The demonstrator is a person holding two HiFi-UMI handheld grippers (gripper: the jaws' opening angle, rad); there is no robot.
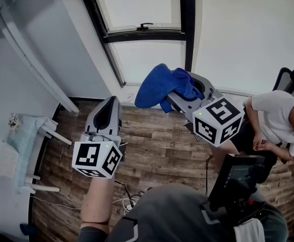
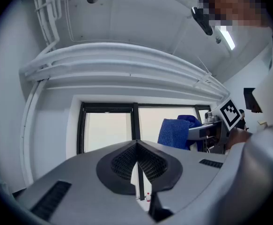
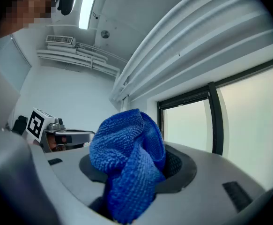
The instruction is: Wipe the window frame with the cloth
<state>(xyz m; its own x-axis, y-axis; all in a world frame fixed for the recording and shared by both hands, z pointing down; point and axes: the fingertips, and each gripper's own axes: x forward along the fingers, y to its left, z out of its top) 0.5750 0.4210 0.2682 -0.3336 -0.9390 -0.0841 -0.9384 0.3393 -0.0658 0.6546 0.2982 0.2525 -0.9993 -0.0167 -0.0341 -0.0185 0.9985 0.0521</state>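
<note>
Head view: the right gripper (image 1: 179, 96) clenches a bunched blue cloth (image 1: 159, 84) near the window's lower edge, apart from the black frame (image 1: 141, 35). The left gripper (image 1: 109, 105) hangs lower, its jaws pressed together on nothing. A good wipe likely means raising the cloth to the frame, pressing it flat and drawing it along in steady strokes, clear of the glass.

The left gripper (image 1: 110, 105) points up and forward, jaws pressed together with nothing between them, the bare left forearm (image 1: 95, 200) behind it. The right gripper (image 1: 179, 96), to its right, is clamped on a cloth (image 1: 162, 87).
</note>
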